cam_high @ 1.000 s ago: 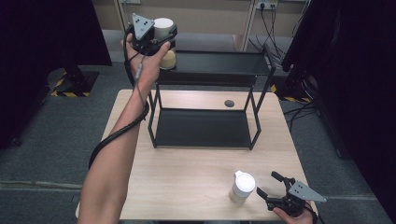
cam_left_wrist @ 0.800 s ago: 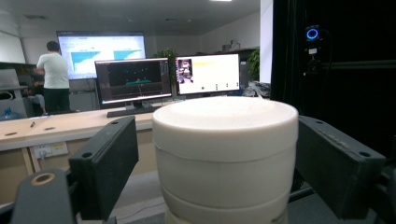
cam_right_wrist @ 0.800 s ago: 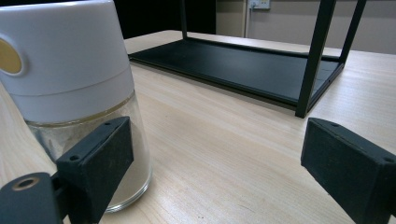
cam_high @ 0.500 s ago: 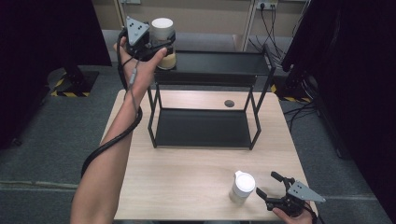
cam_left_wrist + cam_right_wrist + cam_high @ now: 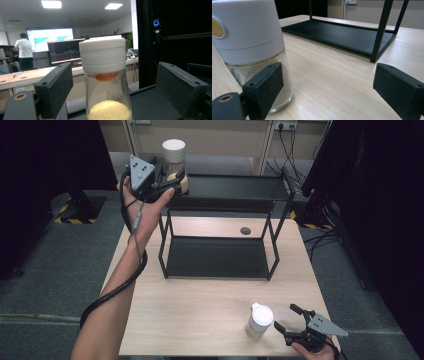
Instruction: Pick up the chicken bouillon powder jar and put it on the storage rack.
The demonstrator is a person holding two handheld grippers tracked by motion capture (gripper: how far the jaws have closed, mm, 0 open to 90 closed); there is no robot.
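Left gripper [image 5: 172, 180] is holding at the left end of the rack's top shelf [image 5: 235, 187], jaws spread, having just been opening. Jar [image 5: 106, 82] is standing upright between them, pads clear of the glass on both sides. Jar: clear glass body, wide white cap, an orange ring showing under the cap, pale yellow grains filling the lower part. It is sitting on the black top shelf at its left end.

Right gripper [image 5: 290, 320] is resting low at the near right of the table [image 5: 200, 305], jaws spread. A second white-capped jar [image 5: 260, 320] is standing just beside its left jaw; contact unclear.
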